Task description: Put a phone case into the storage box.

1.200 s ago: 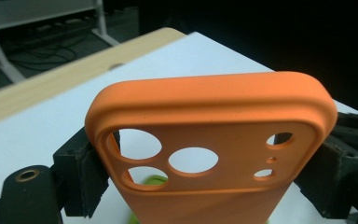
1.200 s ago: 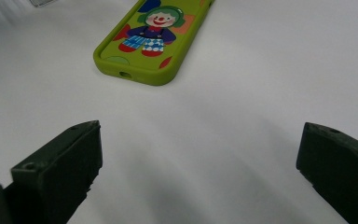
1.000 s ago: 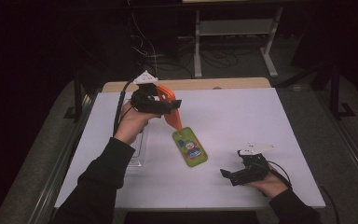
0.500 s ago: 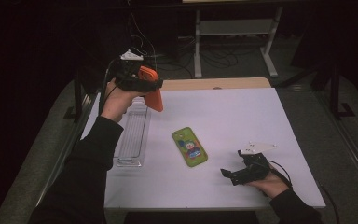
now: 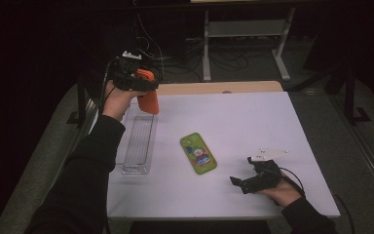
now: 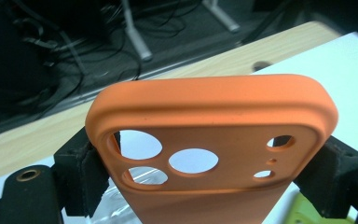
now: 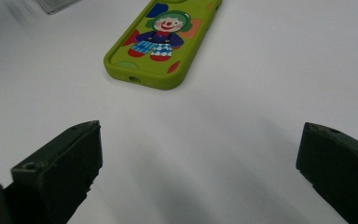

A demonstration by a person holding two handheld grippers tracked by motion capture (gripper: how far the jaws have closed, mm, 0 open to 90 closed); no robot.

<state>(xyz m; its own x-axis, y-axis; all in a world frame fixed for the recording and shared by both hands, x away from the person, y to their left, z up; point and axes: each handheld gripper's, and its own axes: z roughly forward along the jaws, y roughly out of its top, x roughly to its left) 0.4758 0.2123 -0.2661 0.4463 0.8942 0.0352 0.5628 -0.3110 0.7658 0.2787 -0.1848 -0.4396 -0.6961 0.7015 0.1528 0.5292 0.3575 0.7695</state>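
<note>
- The left gripper pinches the orange phone case across its sides, held in the air above the far end of the clear tray.
- Likely step — lowering it into that tray: keep it level and release low.
- The right gripper, jaws spread and empty, rests right of the tray, near the green case.

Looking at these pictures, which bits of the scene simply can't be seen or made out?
- Orange rubbery phone case: its lower end runs off the bottom of the left gripper view.
- Green clown-printed phone case: its far end is cut by the top edge of the right gripper view.
- Clear plastic tray: its far end sits behind the orange case in the high view.
</note>
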